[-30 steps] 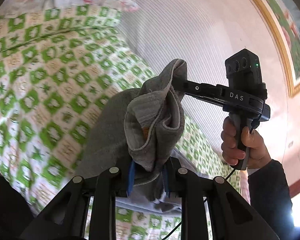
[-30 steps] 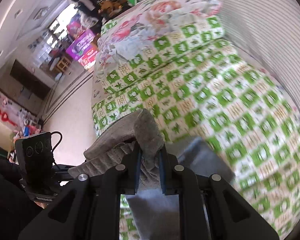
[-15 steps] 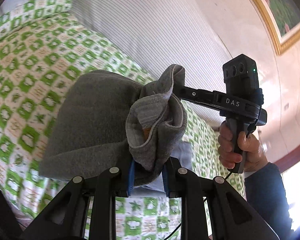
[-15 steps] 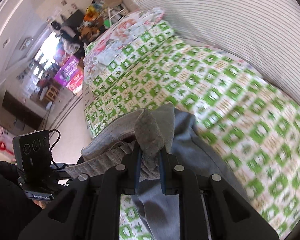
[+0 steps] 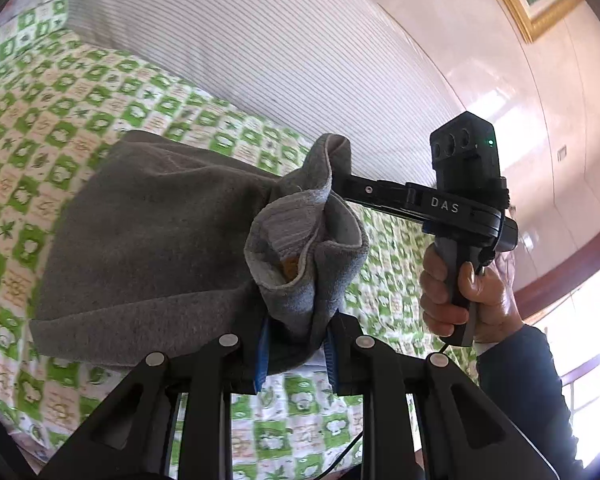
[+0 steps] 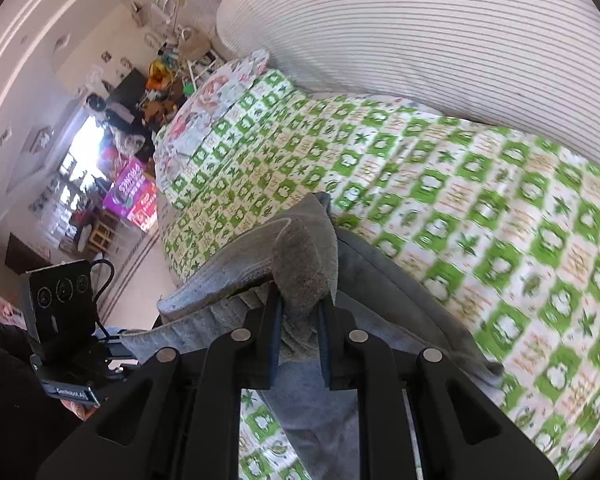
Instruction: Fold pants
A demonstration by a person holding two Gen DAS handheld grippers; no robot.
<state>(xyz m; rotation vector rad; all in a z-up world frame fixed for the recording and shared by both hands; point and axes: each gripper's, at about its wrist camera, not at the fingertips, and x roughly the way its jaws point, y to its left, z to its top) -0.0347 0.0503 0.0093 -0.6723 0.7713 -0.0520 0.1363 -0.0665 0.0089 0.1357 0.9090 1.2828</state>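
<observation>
A: Pants [image 5: 152, 240], grey, spread across the left and centre of the left wrist view over the green checked bedspread [image 5: 32, 128]; the left gripper [image 5: 294, 350] is clamped on a bunched edge at lower centre.

B: And to the right?

A: The right gripper [image 6: 298, 330] is pinched on another bunched edge; in the left view the right hand [image 5: 464, 292] grips its handle at centre right.

B: Progress?

A: I'd say mid-fold: fabric lifted, not laid flat.
</observation>
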